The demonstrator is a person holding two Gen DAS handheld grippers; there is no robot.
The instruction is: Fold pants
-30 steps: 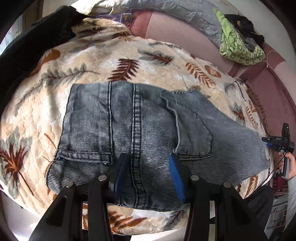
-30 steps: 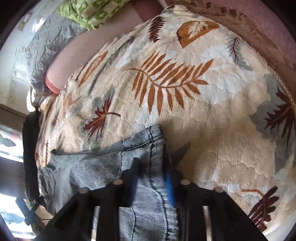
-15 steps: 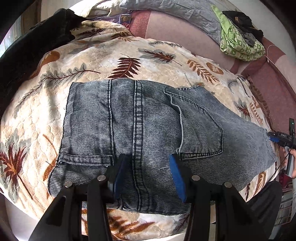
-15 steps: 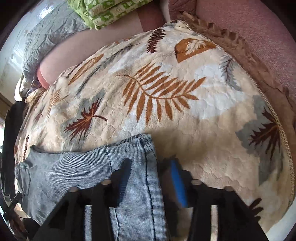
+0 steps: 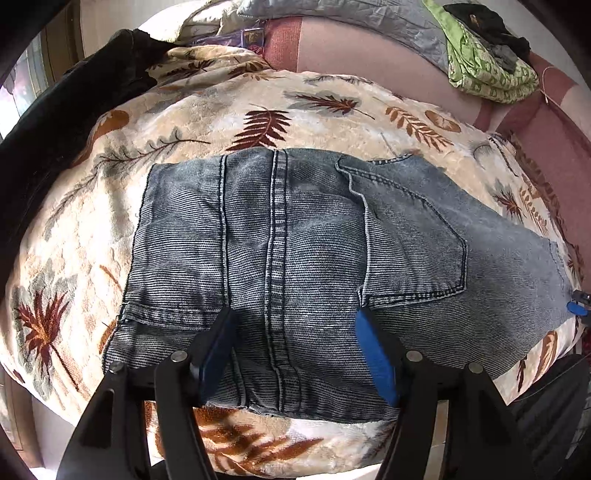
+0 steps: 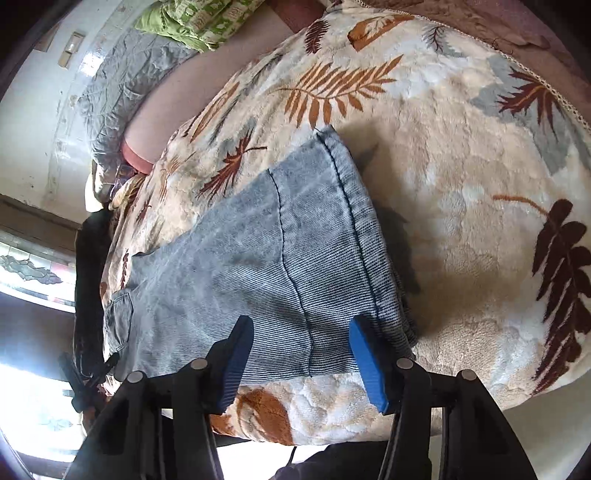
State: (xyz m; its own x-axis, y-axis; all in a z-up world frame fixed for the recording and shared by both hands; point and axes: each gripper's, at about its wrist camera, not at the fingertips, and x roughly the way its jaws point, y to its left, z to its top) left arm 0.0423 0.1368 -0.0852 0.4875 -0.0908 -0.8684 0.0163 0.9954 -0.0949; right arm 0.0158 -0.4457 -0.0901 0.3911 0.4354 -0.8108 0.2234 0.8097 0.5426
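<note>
The pants (image 5: pixel 295 240) were washed grey-blue denim with fine ribbed lines and darker stitched seams. The blanket (image 5: pixel 332 122) under them was cream, printed with rust, brown and grey leaves. Both tongs, left (image 5: pixel 295 350) and right (image 6: pixel 301 354), were black with blue pads (image 5: pixel 376 358). A green-and-white patterned cloth (image 5: pixel 487 70) lay beside a grey quilt (image 5: pixel 388 22).

Each fisheye looked steeply down from close above the bed, past its own gripper. The left wrist view faced the pants (image 5: pixel 295 243) at the waist end, the right wrist view the hem end (image 6: pixel 295 266); both shared the leaf-print blanket (image 5: pixel 258 99)
</note>
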